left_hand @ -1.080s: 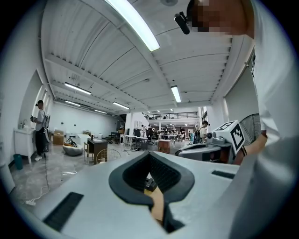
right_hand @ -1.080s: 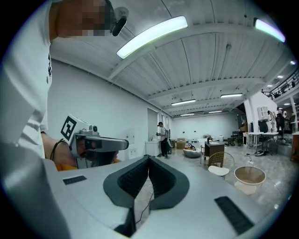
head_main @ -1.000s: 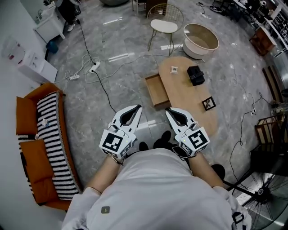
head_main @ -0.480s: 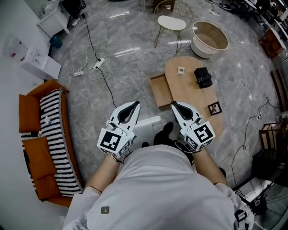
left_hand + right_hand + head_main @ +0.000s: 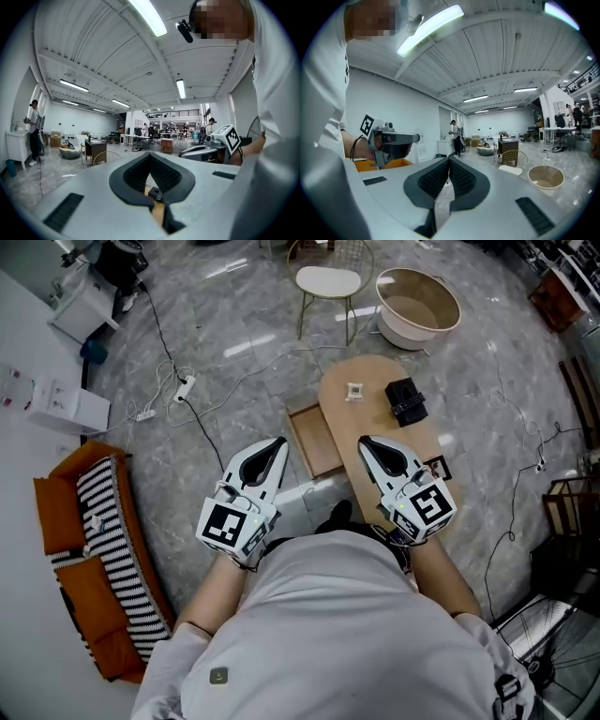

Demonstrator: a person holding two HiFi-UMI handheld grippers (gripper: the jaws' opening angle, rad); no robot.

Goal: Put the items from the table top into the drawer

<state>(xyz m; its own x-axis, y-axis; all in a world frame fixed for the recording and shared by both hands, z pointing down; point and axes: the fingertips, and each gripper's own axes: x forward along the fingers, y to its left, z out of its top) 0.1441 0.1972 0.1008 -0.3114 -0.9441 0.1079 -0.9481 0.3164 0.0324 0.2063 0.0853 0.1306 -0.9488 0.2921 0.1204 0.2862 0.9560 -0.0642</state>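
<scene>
Drawer [image 5: 314, 439], shallow wooden box, open beside oval table [image 5: 371, 413]; left tool [image 5: 278, 442], right tool [image 5: 365, 442] closed, empty.

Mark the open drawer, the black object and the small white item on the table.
open drawer [image 5: 315, 442], head view, its bare wooden floor.
black object [image 5: 406, 401], head view, middle of its top.
small white item [image 5: 354, 391], head view, its centre.

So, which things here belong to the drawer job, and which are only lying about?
For the job: wooden table, open drawer, small white item, black box, black-framed square card.

Lying about: white chair, round tub, orange sofa, power strip, white carton.
</scene>
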